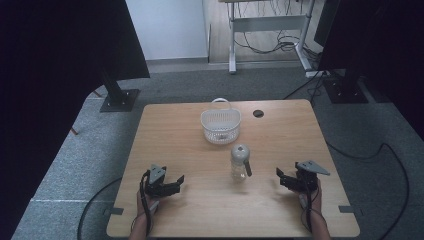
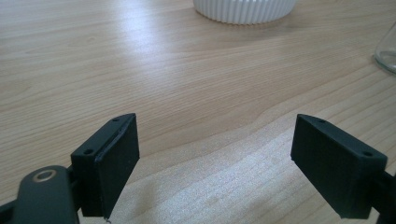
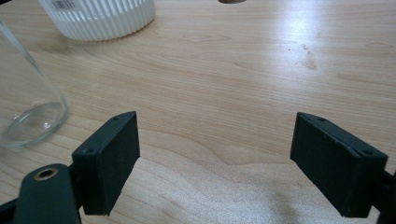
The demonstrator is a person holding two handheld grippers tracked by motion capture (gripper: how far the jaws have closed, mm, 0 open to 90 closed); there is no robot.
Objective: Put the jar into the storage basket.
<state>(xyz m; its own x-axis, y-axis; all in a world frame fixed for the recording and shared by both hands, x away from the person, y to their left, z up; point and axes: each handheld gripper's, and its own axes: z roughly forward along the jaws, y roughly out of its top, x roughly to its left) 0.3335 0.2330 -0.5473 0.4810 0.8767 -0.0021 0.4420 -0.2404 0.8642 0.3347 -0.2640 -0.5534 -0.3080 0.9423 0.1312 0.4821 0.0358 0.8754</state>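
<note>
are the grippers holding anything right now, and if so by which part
Nothing is held. The left gripper and the right gripper both have open jaws with only bare table between them; the clear bottle stands untouched between the two.

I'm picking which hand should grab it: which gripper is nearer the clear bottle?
Right. The right gripper sits just right of the bottle; the left gripper is farther off, on its left.

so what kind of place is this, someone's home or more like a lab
Most likely a lab or recording room, not a home. A bare wooden table stands on grey carpet, black stands and dark screens flank it, and loose cables trail under a height-adjustable desk frame behind. A white basket and clear bottle look like props.
</note>
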